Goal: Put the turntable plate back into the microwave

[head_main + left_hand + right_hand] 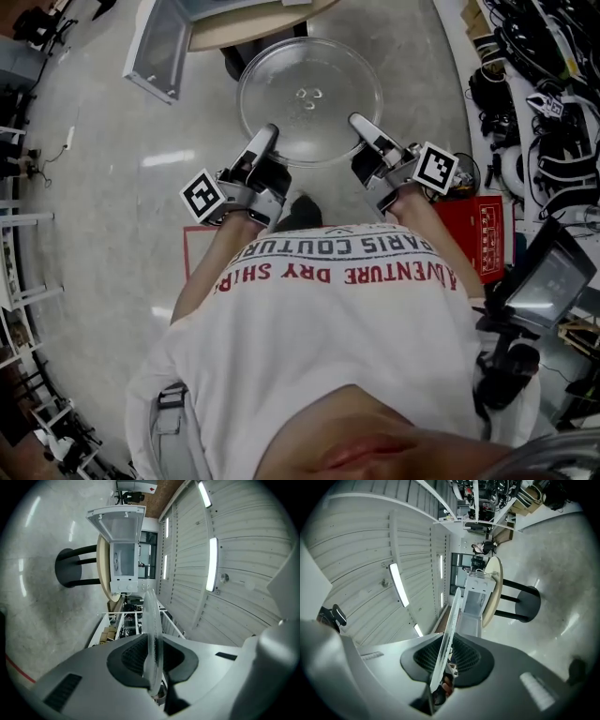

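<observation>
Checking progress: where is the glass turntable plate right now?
In the head view the glass turntable plate is held in front of the person, left gripper on its left rim, right gripper on its right, short of the open microwave.

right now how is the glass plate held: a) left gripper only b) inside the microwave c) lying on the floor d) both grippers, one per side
d: the left gripper and right gripper each clamp a near edge of the glass plate.

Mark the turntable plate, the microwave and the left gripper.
turntable plate (309,98), head view, its glass centre.
microwave (124,566), left gripper view, its front.
left gripper (266,139), head view, jaws' tips on plate rim.
</observation>
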Tool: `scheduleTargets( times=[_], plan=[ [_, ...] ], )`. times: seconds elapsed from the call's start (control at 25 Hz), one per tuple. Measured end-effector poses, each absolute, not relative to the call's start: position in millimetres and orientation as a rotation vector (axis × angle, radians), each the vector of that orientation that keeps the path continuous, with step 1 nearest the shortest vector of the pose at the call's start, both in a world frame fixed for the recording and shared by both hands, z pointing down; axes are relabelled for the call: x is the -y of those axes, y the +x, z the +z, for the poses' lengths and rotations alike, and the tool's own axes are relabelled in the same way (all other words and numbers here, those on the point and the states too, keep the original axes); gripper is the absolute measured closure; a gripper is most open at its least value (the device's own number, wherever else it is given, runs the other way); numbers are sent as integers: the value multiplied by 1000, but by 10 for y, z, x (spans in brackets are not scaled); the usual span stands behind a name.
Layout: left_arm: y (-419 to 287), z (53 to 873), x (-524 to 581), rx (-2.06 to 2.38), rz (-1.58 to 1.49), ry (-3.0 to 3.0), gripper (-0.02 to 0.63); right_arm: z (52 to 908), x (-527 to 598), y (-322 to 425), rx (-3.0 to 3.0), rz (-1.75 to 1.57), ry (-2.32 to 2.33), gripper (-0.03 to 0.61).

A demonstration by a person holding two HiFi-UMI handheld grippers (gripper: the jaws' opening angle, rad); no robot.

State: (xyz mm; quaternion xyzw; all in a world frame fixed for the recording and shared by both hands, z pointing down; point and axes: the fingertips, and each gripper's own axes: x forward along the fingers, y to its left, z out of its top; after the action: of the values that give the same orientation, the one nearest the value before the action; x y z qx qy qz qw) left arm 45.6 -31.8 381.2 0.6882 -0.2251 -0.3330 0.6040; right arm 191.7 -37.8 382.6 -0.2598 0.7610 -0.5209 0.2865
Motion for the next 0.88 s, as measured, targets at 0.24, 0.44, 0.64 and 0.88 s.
scheduleTargets(
  times=[0.24, 0.44, 0.64, 0.88],
  plan=[
    [332, 4048, 973, 547, -812, 1526, 578, 4028, 1104, 1802, -2034, -1468, -720, 546],
    [148, 4189, 1877, 573, -834, 1507, 578, 4167, 2037, 1630, -2039, -1504, -735, 546],
    [-220, 4216, 2760, 613, -875, 1481, 578, 4192, 3000, 1269, -2048, -1519, -719, 546],
    [-648, 4253, 3455, 654, -914, 1456, 578, 4202, 3783, 869, -2053, -1516, -739, 546]
  ],
)
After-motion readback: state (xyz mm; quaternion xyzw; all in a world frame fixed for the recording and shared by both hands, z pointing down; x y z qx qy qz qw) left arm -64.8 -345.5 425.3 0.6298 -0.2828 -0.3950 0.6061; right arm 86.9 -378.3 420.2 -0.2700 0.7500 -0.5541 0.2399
